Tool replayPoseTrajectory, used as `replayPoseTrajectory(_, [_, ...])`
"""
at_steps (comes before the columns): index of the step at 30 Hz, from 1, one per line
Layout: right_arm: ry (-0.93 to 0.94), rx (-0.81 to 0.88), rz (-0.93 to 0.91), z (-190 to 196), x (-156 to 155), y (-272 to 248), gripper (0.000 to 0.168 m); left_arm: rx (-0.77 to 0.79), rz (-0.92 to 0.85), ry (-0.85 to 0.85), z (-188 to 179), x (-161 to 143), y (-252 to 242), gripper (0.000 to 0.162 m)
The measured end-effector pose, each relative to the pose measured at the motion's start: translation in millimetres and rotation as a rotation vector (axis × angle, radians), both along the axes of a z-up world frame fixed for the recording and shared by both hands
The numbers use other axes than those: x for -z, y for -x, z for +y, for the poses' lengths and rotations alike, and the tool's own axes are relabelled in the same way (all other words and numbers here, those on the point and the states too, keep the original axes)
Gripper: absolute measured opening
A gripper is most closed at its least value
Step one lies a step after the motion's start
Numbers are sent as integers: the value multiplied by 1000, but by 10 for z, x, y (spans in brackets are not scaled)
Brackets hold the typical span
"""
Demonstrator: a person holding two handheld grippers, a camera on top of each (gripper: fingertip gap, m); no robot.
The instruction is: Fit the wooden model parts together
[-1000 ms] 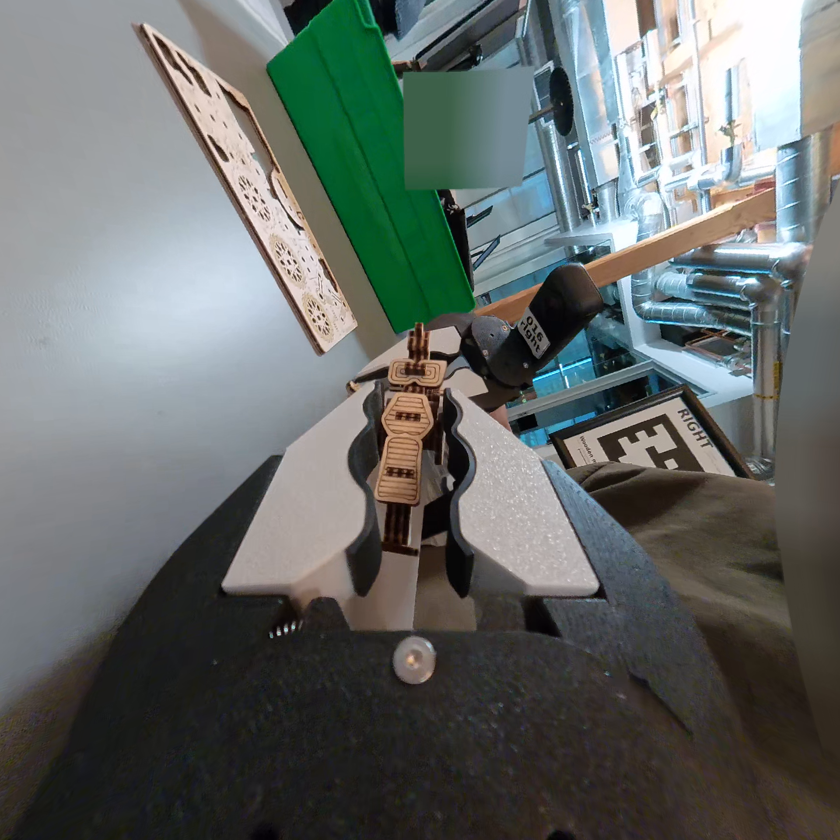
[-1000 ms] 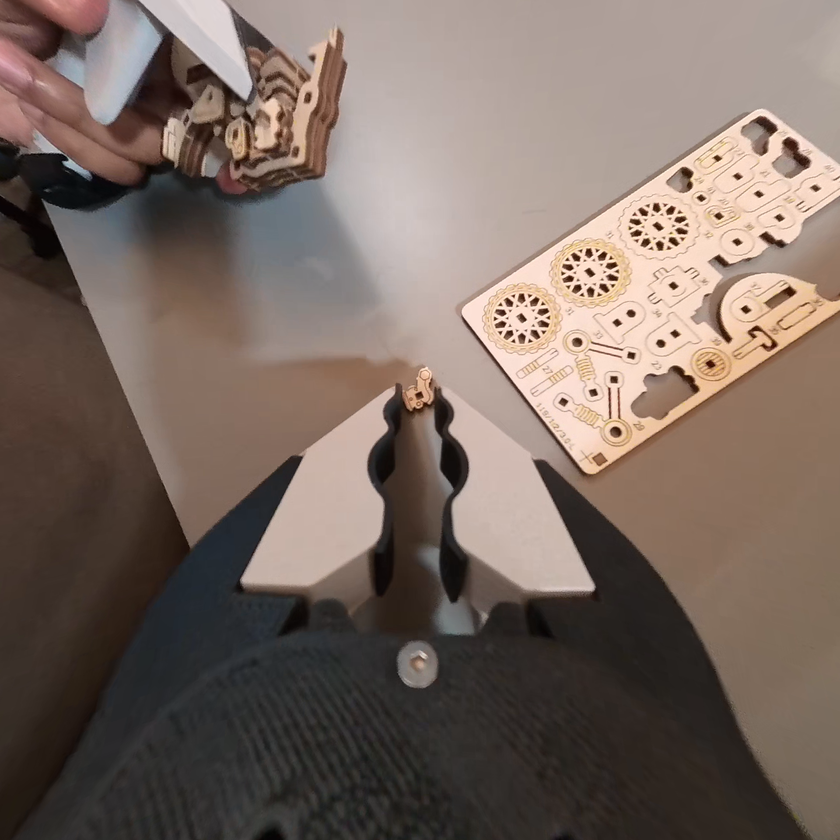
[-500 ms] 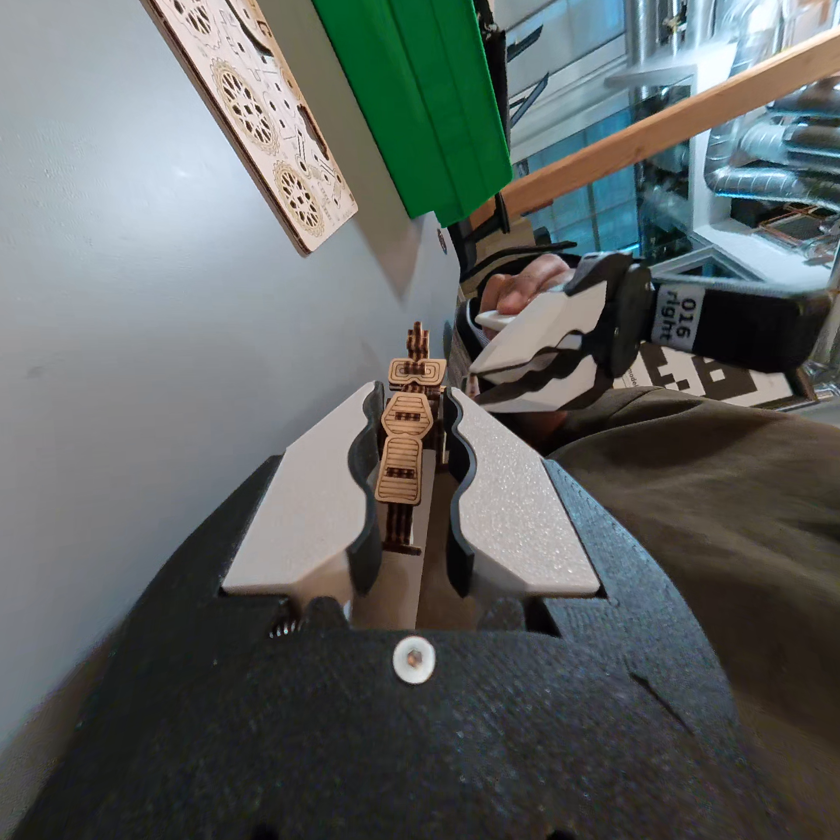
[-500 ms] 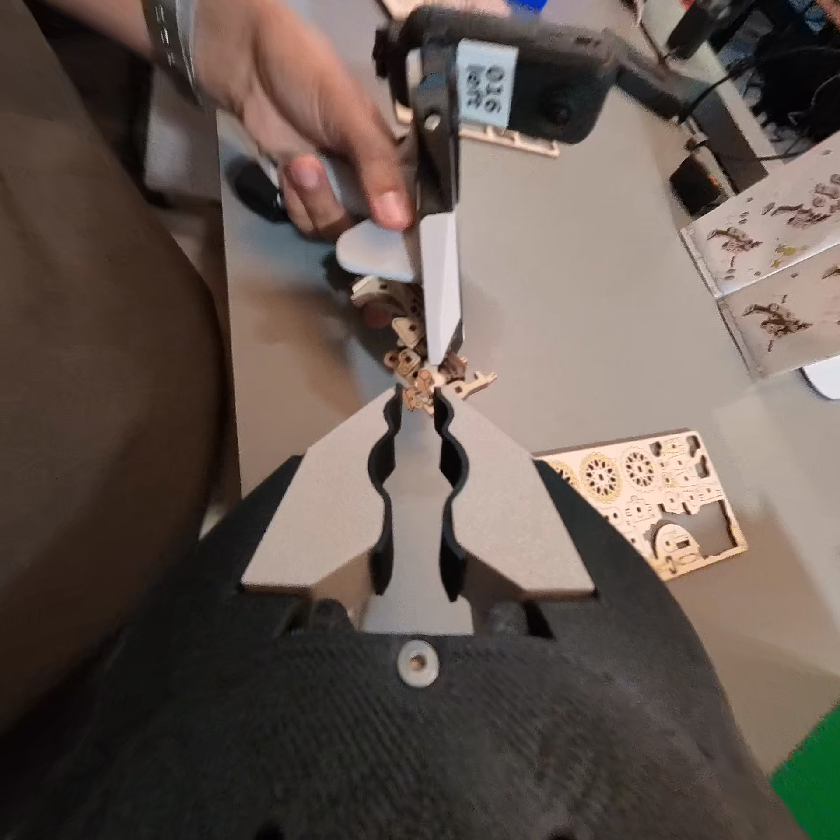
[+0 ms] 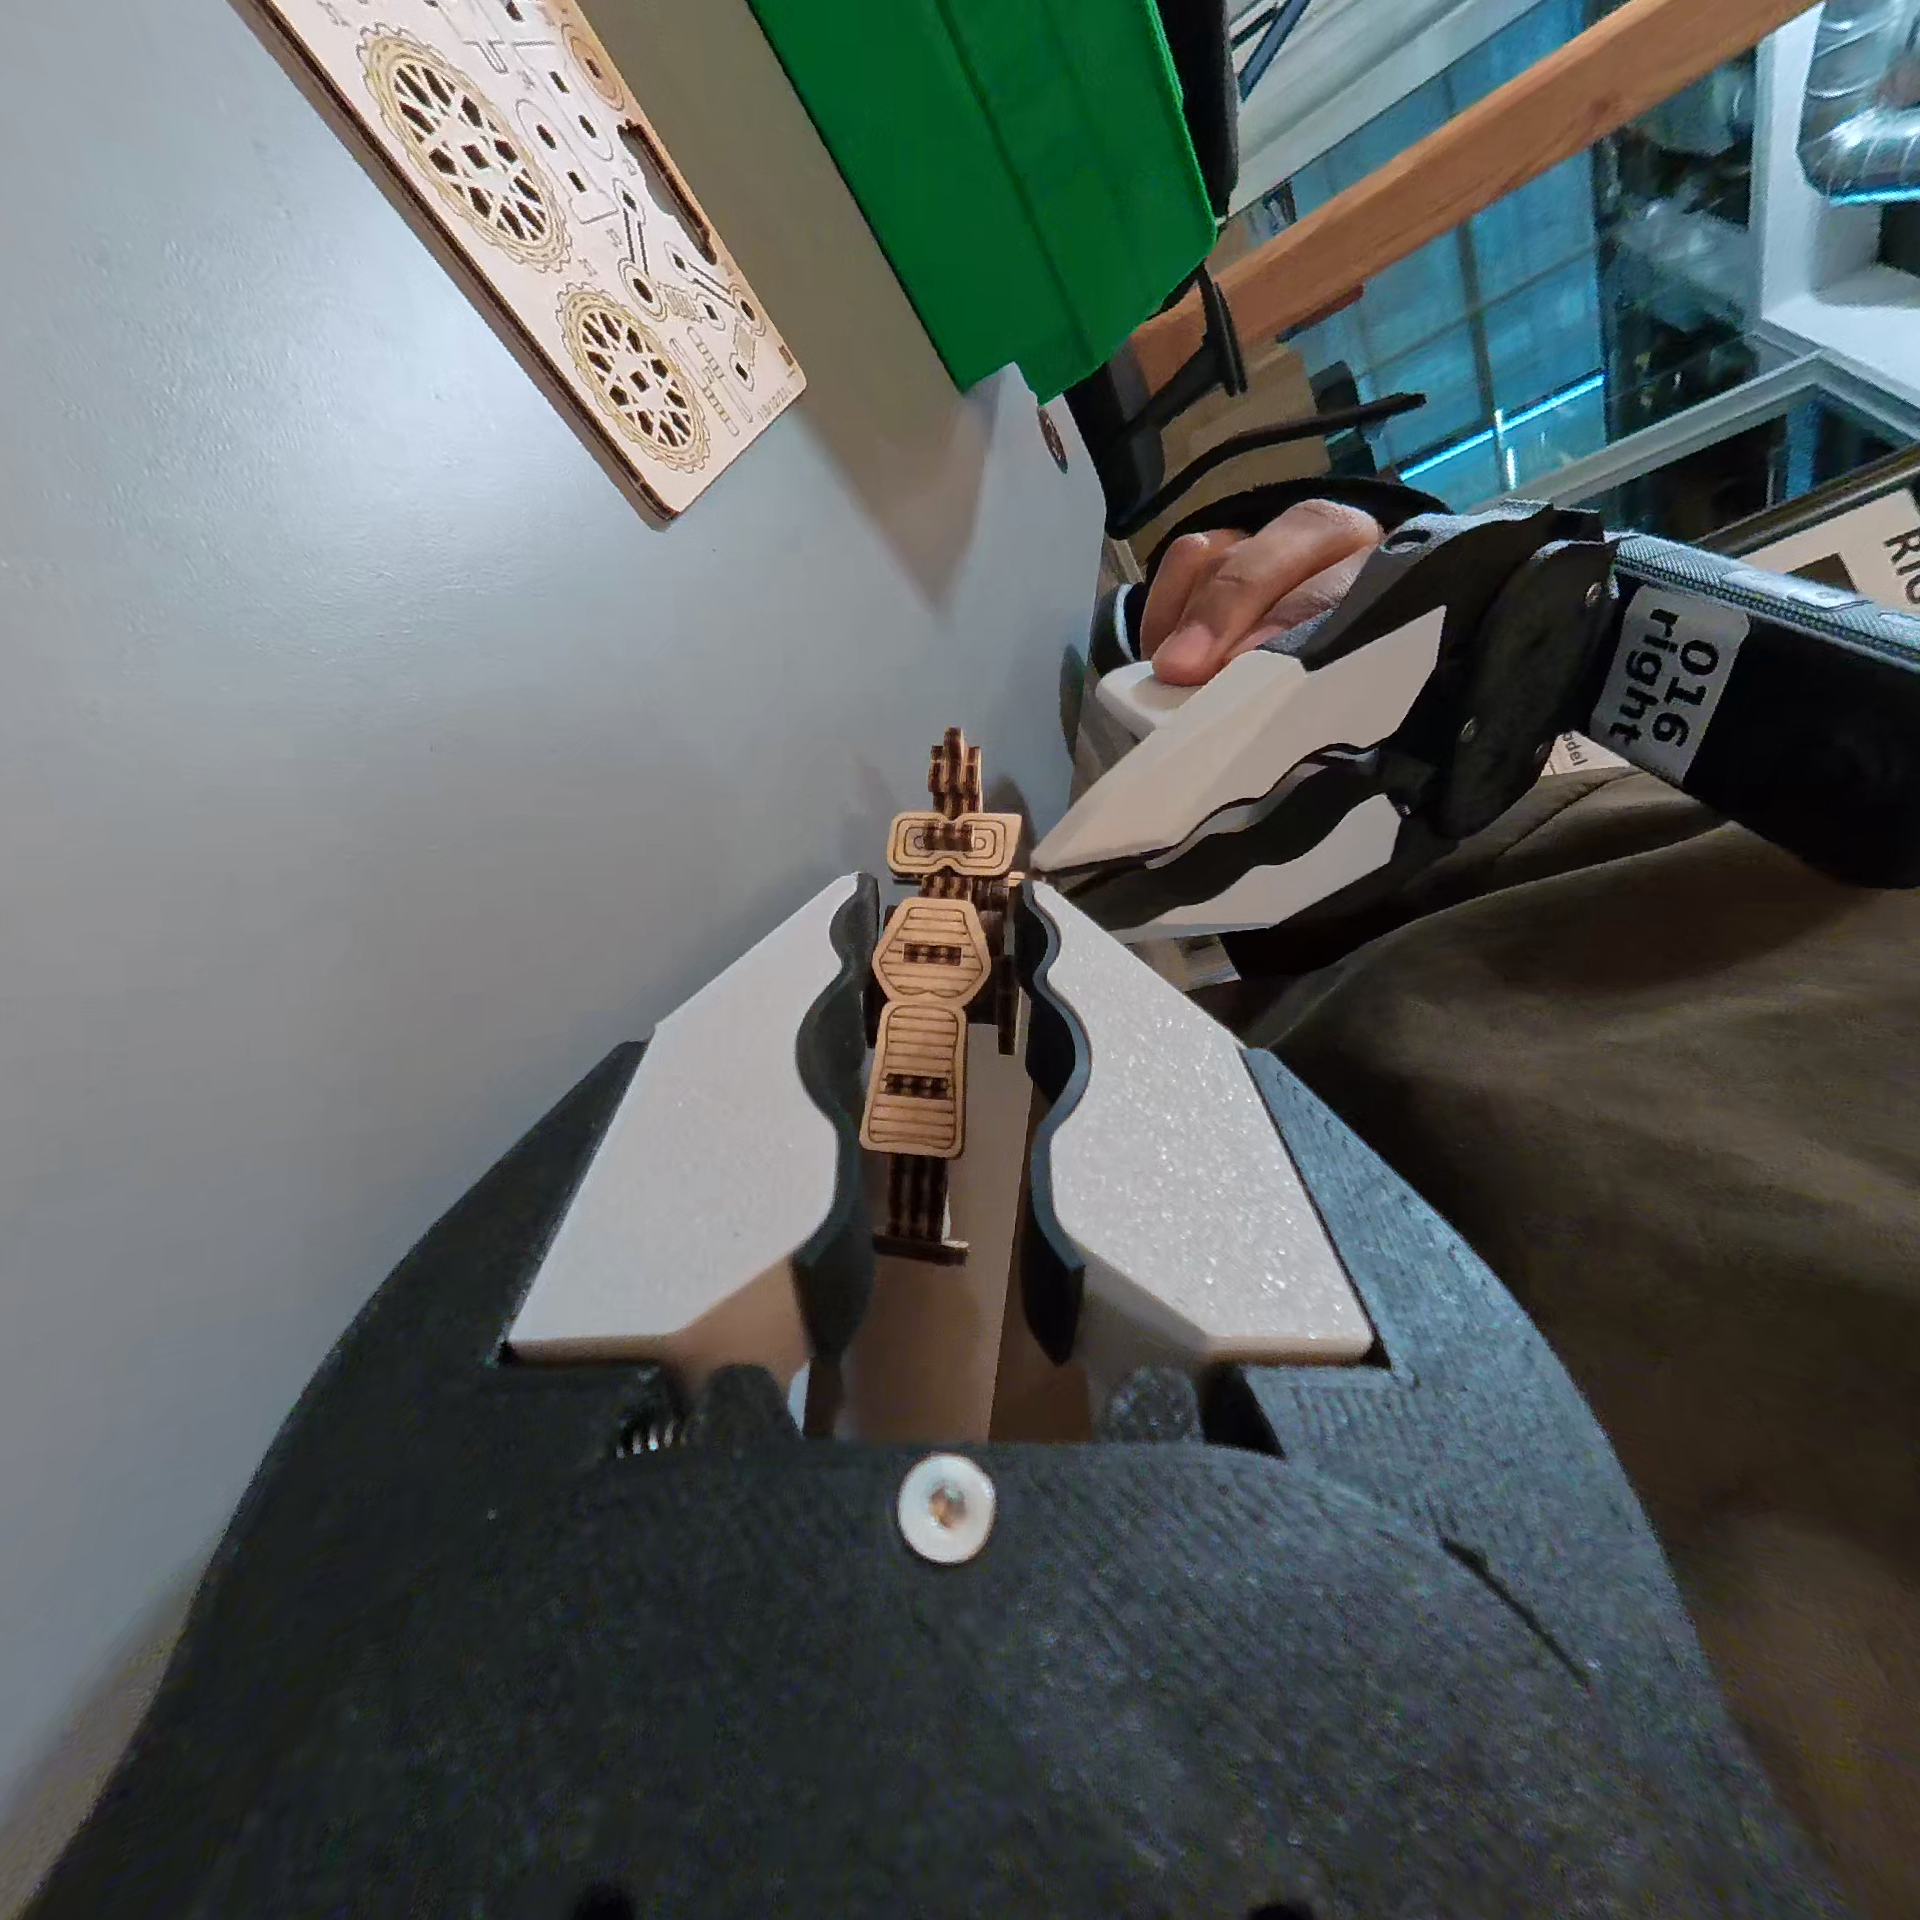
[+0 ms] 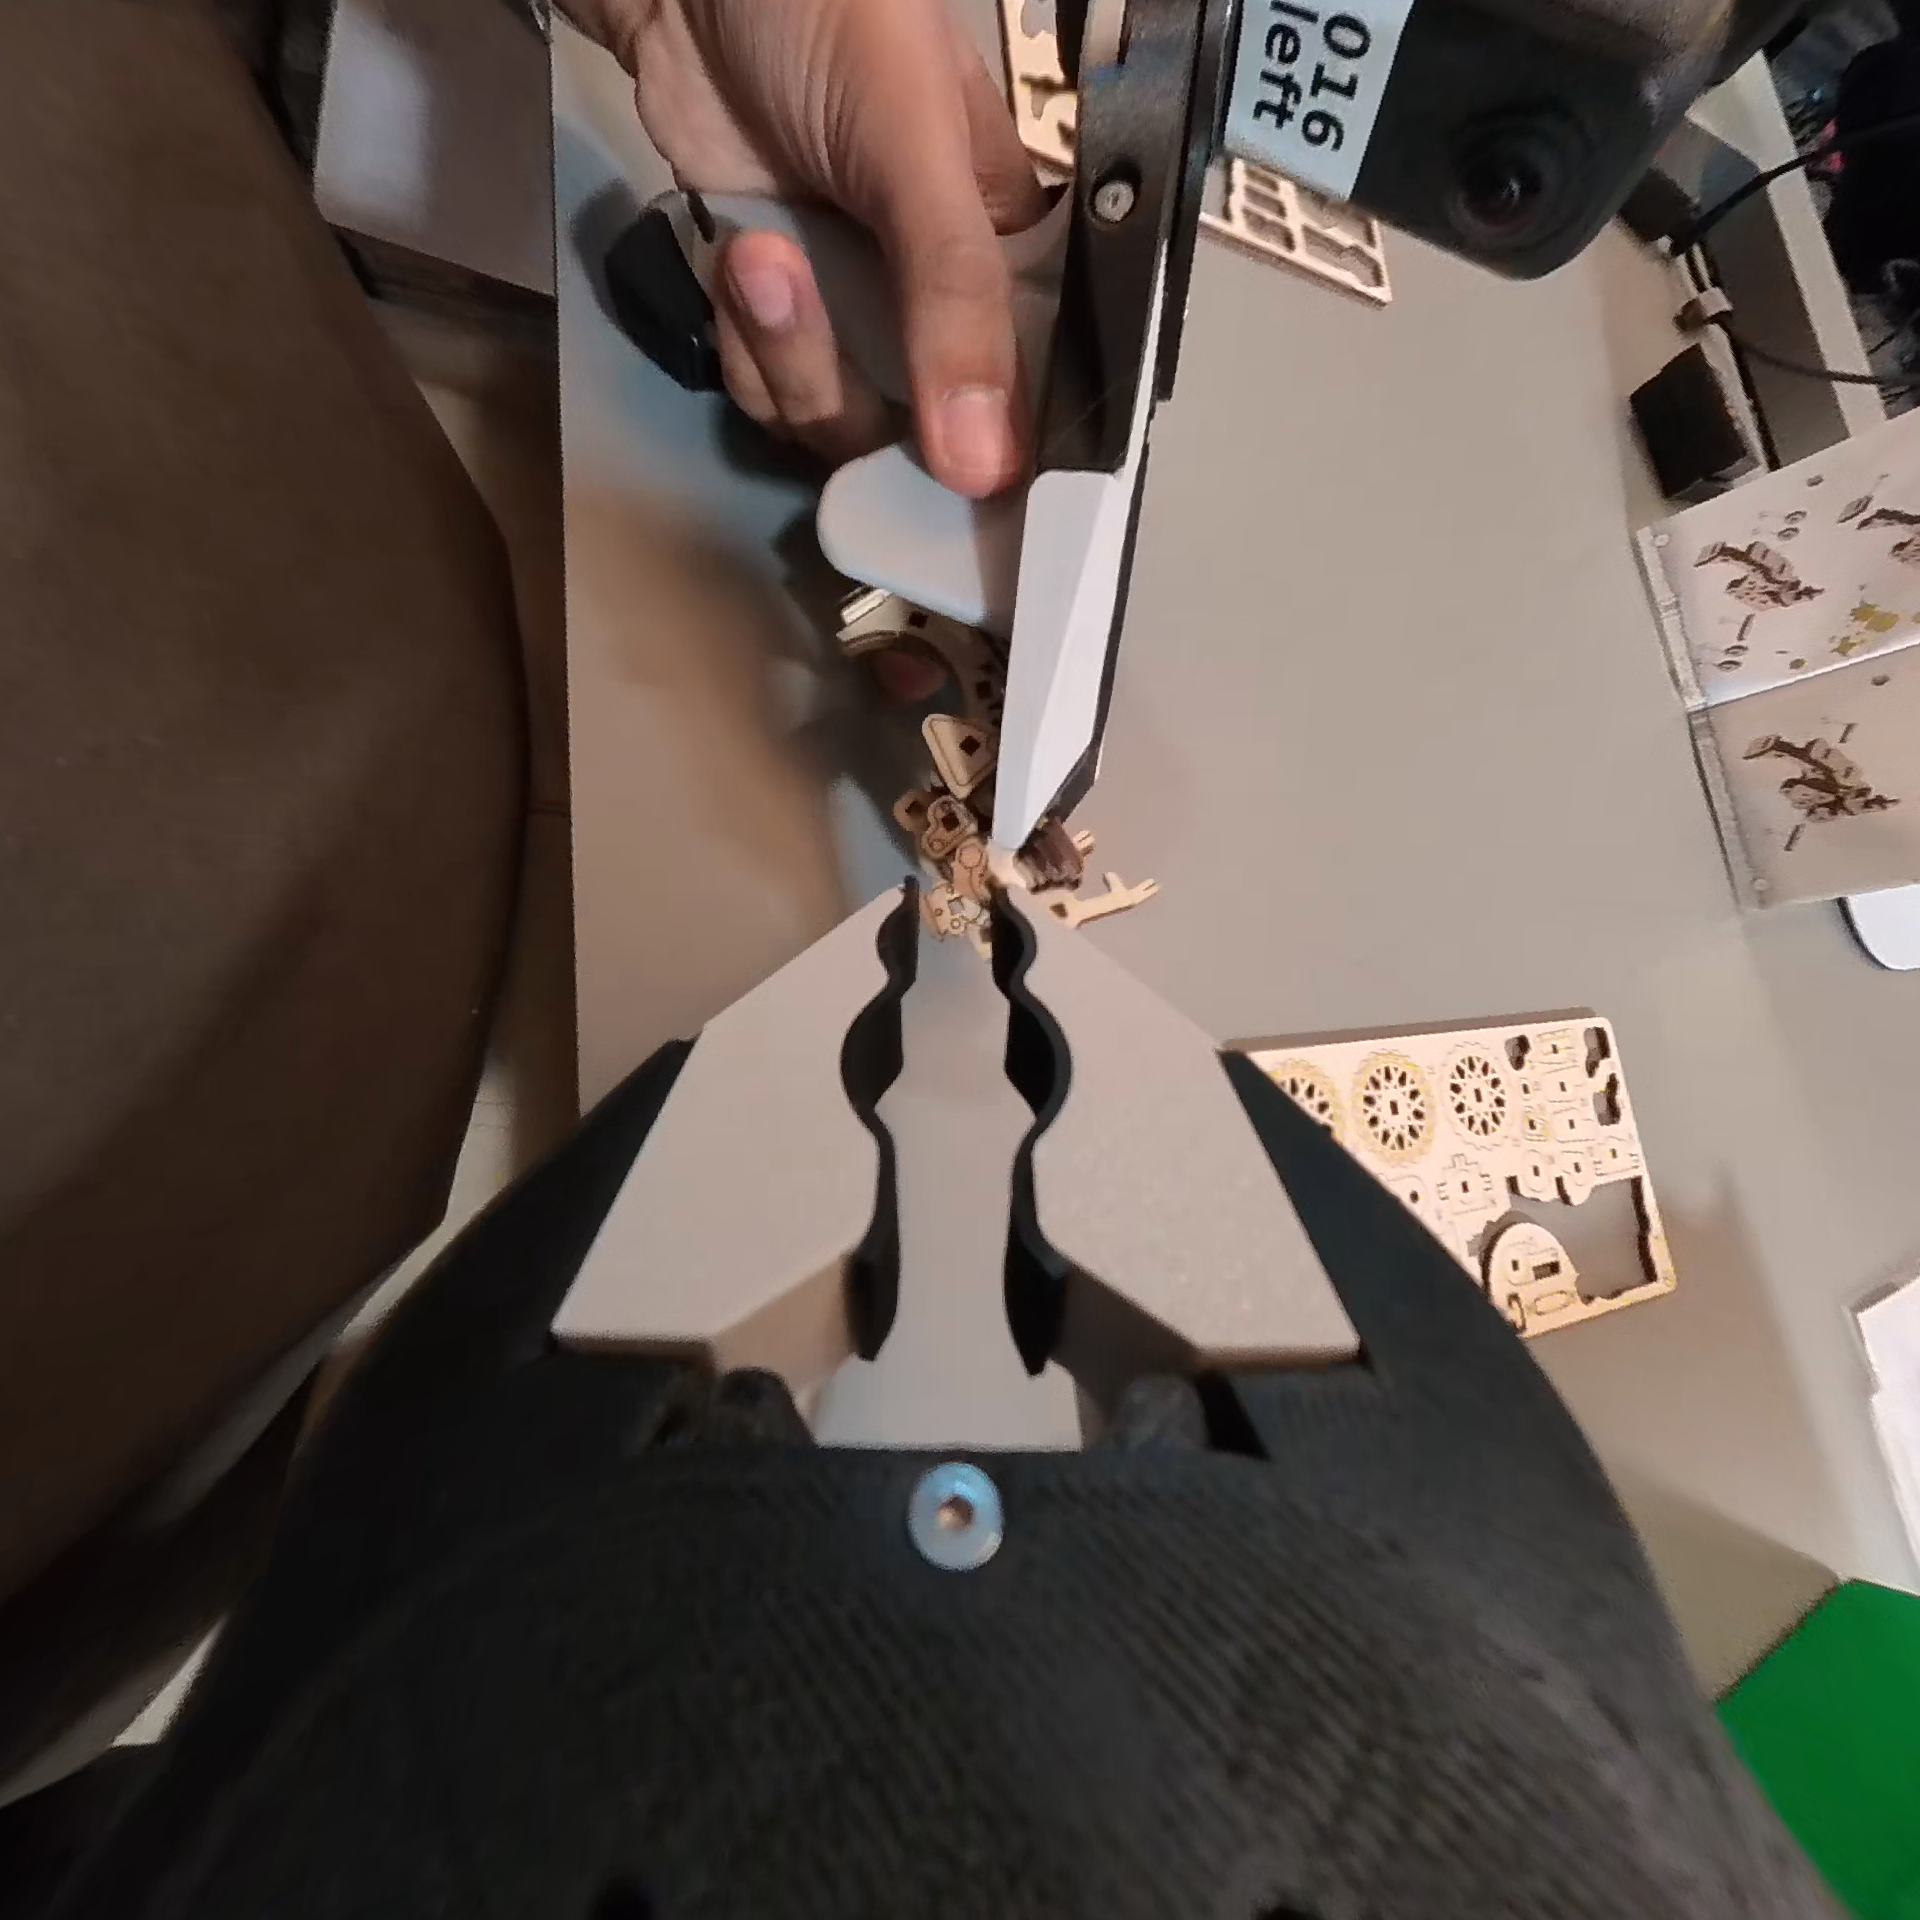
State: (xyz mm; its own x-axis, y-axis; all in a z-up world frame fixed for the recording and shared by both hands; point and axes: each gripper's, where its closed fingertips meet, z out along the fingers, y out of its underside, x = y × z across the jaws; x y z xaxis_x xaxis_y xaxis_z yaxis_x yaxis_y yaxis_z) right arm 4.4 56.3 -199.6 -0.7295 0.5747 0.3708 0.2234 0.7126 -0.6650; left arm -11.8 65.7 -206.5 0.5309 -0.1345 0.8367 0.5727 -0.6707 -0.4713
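Holding wooden parts tip to tip above the table's near edge.
Left gripper clamped the model; right gripper pinched a small piece, sheet at 3 o'clock.

Wooden model between left hand-held gripper fingers

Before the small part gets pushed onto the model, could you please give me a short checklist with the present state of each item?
1. Left gripper clamps the wooden model: ok.
2. Right gripper pinches the small wooden part at its tips: ok.
3. Part has reached the model: ok, the right tips sit against the model's side in the left wrist view.
4. Tab lined up with its slot: cannot tell, the joint is hidden.
5. Parts sheet lies clear of both grippers: ok.
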Motion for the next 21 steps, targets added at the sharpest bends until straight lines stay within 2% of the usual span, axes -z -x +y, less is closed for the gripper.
replayPoseTrajectory(21, [-66, -3, 5, 4, 78, 3, 12, 23, 25, -1, -18, 11, -37, 20])
